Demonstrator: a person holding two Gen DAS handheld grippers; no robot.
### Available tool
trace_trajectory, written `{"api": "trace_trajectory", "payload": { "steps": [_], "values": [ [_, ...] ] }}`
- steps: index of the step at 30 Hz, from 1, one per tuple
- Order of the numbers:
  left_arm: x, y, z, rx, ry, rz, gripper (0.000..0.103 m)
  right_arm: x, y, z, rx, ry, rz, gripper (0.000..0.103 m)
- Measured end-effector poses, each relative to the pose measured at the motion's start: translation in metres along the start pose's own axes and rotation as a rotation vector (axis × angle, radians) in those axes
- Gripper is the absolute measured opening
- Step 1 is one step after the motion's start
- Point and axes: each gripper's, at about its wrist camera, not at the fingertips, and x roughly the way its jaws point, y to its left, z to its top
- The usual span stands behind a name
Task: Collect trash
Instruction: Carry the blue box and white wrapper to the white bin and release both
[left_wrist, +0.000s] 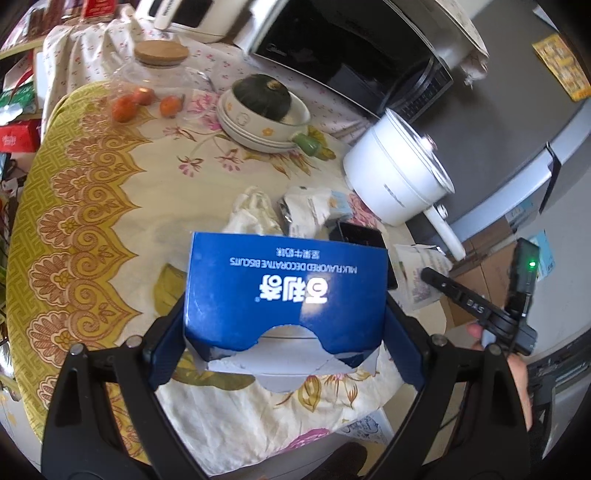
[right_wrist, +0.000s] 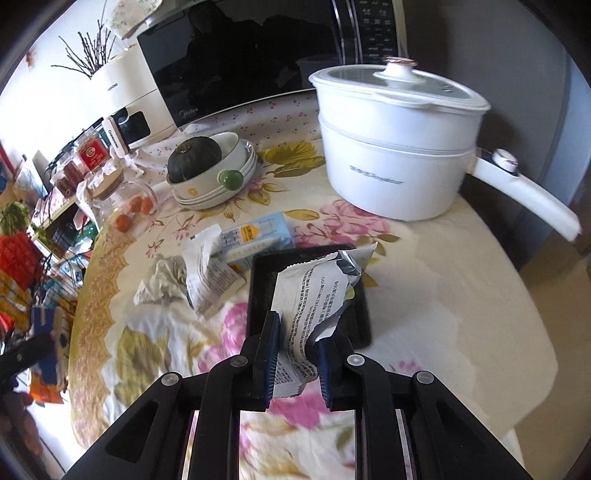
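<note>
My left gripper (left_wrist: 286, 328) is shut on a blue biscuit box (left_wrist: 286, 280), pads pressed against its two sides, and holds it above the floral tablecloth (left_wrist: 110, 221). My right gripper (right_wrist: 297, 332) is shut on a white printed snack wrapper (right_wrist: 314, 288) with a silver lining, lifted over a black plastic tray (right_wrist: 356, 321). On the cloth to the left lie a crumpled tissue (right_wrist: 162, 277), a second white wrapper (right_wrist: 207, 273) and a light blue carton (right_wrist: 258, 236). In the left wrist view the tissue (left_wrist: 255, 214) and the wrapper (left_wrist: 306, 210) lie just beyond the box.
A white electric pot (right_wrist: 395, 147) with a long handle stands at the back right. Stacked bowls holding a dark squash (right_wrist: 195, 158) sit near a microwave (right_wrist: 240, 62). A glass jar (right_wrist: 122, 199) with small orange fruits stands at the left. The table edge (right_wrist: 535, 332) curves at the right.
</note>
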Motion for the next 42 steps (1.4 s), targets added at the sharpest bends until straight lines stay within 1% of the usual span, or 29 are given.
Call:
{"api": "trace_trajectory", "payload": {
  "steps": [9, 14, 17, 19, 20, 22, 26, 30, 34, 42],
  "values": [
    [0.020, -0.048, -0.026, 0.135, 0.042, -0.004, 0.093, -0.042, -0.027, -0.035, -0.008, -0.010, -0.056, 0.019],
    [0.034, -0.072, -0.041, 0.204, 0.084, -0.020, 0.093, -0.061, -0.041, -0.059, -0.010, -0.017, -0.088, 0.019],
    [0.041, -0.084, -0.049, 0.235, 0.101, -0.025, 0.093, -0.067, -0.050, -0.072, 0.004, -0.026, -0.087, 0.020],
    [0.045, -0.091, -0.054, 0.254, 0.110, -0.028, 0.093, -0.069, -0.058, -0.082, 0.030, -0.039, -0.071, 0.020],
    [0.048, -0.095, -0.057, 0.266, 0.115, -0.033, 0.093, -0.069, -0.063, -0.088, 0.051, -0.031, -0.062, 0.020],
    [0.054, -0.103, -0.063, 0.285, 0.129, -0.037, 0.093, -0.068, -0.070, -0.096, 0.070, 0.010, -0.076, 0.020],
    [0.065, -0.118, -0.077, 0.316, 0.161, -0.053, 0.093, -0.076, -0.086, -0.109, 0.087, 0.012, -0.074, 0.020],
    [0.076, -0.138, -0.092, 0.368, 0.181, -0.061, 0.093, -0.077, -0.106, -0.126, 0.083, 0.051, -0.131, 0.020],
    [0.088, -0.162, -0.109, 0.425, 0.209, -0.084, 0.093, -0.080, -0.134, -0.146, 0.111, 0.083, -0.172, 0.020],
    [0.114, -0.214, -0.147, 0.550, 0.267, -0.126, 0.093, -0.097, -0.173, -0.176, 0.161, 0.107, -0.206, 0.020]
  ]
}}
